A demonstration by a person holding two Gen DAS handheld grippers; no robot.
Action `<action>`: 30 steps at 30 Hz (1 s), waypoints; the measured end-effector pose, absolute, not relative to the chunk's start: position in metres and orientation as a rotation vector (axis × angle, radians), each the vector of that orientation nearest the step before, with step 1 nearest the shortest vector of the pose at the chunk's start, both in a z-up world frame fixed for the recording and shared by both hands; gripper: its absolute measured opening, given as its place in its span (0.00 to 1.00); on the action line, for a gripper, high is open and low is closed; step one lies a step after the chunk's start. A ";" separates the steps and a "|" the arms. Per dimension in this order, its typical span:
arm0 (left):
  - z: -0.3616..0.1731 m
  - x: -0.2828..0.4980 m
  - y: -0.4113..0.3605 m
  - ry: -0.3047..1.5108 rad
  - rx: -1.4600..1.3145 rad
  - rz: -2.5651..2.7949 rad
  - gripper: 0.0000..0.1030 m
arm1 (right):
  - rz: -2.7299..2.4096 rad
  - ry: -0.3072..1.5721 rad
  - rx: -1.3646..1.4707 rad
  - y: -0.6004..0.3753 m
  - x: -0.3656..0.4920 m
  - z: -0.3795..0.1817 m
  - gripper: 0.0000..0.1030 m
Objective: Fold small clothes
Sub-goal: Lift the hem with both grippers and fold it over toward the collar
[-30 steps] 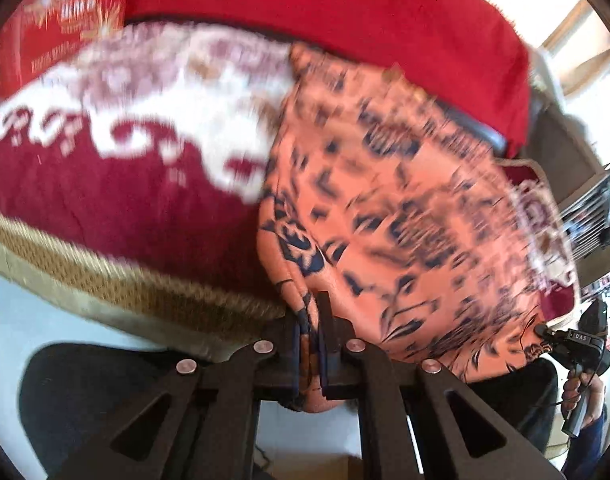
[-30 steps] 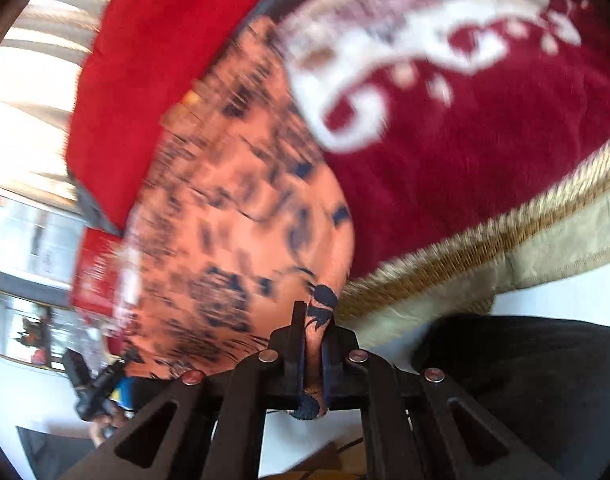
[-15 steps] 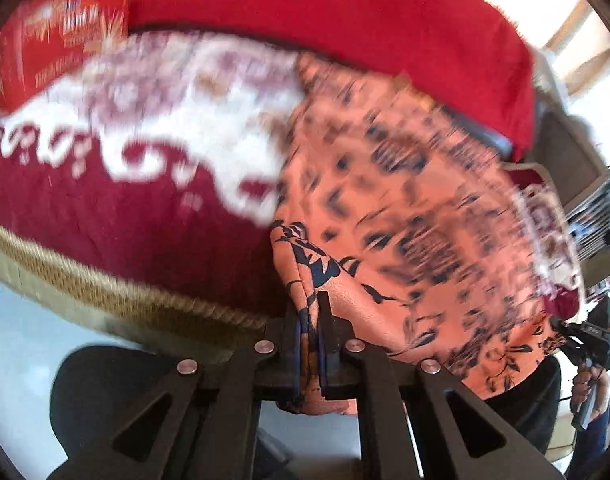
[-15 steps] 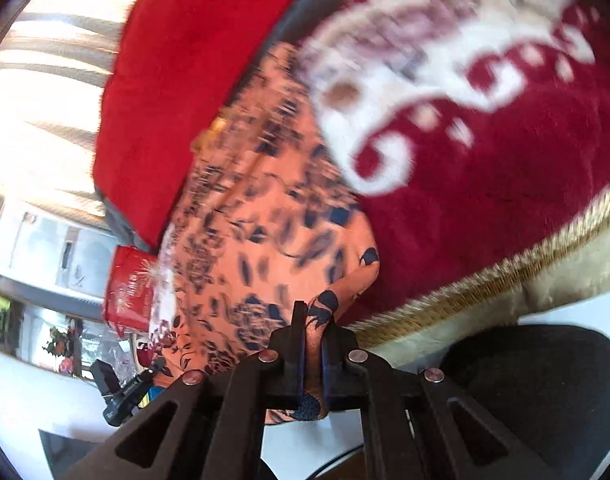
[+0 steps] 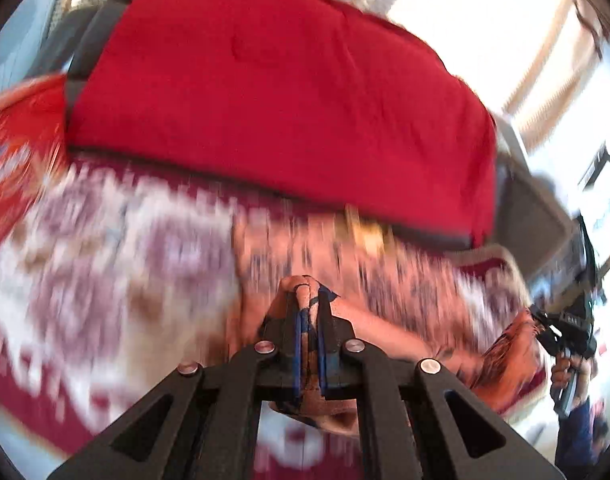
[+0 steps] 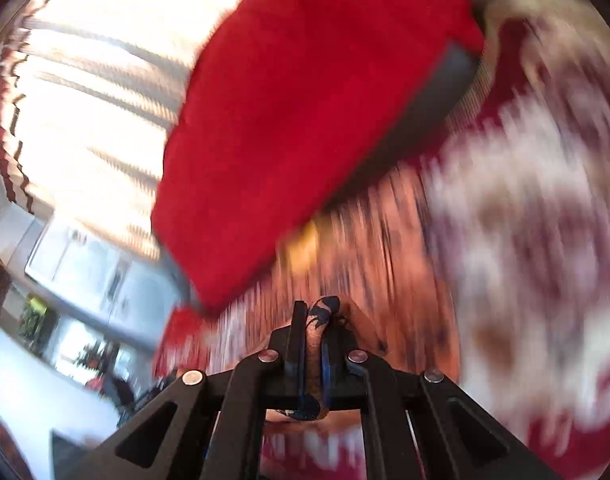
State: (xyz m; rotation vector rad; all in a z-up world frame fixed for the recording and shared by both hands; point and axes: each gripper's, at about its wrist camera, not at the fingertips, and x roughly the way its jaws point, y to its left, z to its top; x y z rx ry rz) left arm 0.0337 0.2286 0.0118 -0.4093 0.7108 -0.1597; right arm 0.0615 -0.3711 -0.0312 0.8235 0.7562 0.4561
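An orange garment with a dark blue floral print (image 5: 385, 264) lies on a red and white patterned blanket (image 5: 105, 264), blurred by motion. My left gripper (image 5: 309, 300) is shut on one corner of the garment, carried over the cloth. My right gripper (image 6: 315, 316) is shut on another corner of the garment (image 6: 385, 240). In the left wrist view the right gripper (image 5: 561, 328) shows at far right, with cloth hanging from it.
A plain red cushion (image 5: 273, 92) lies behind the garment on the blanket; it also fills the right wrist view (image 6: 297, 112). A red printed packet (image 5: 21, 144) is at the far left. Bright windows with blinds (image 6: 97, 92) are behind.
Both grippers have swung forward and up over the blanket, carrying the near corners of the garment toward the red cushion. The floor and blanket edge have left view.
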 end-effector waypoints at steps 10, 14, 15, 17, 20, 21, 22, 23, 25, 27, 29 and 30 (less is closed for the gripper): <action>-0.100 0.149 0.254 0.897 -0.414 0.131 0.61 | 0.187 0.897 0.864 -0.369 0.139 -0.135 0.29; -0.091 0.066 0.271 0.797 -0.470 0.163 0.65 | 0.179 0.837 0.845 -0.370 0.062 -0.129 0.64; -0.092 0.052 0.267 0.801 -0.481 0.147 0.65 | 0.181 0.830 0.850 -0.368 0.043 -0.128 0.70; -0.099 0.028 0.250 0.824 -0.507 0.082 0.67 | 0.209 0.841 0.858 -0.357 0.023 -0.131 0.70; -0.114 0.025 0.218 0.827 -0.569 0.014 0.81 | 0.265 0.851 0.911 -0.332 0.020 -0.137 0.70; -0.119 0.032 0.208 0.834 -0.579 0.023 0.82 | 0.271 0.862 0.917 -0.321 0.027 -0.140 0.70; -0.124 0.038 0.200 0.843 -0.591 0.038 0.83 | 0.261 0.877 0.943 -0.312 0.034 -0.145 0.70; -0.128 0.046 0.192 0.860 -0.595 0.059 0.85 | 0.252 0.885 0.964 -0.307 0.039 -0.149 0.70; -0.139 0.064 0.187 0.895 -0.615 0.100 0.85 | 0.193 0.875 1.023 -0.301 0.046 -0.158 0.70; -0.140 0.073 0.187 0.881 -0.645 0.144 0.83 | 0.138 0.840 1.066 -0.298 0.052 -0.161 0.70; -0.132 0.084 0.189 0.917 -0.661 0.140 0.26 | 0.115 0.831 1.119 -0.300 0.060 -0.163 0.41; -0.129 0.089 0.191 0.937 -0.685 0.119 0.20 | 0.112 0.860 1.119 -0.300 0.069 -0.165 0.09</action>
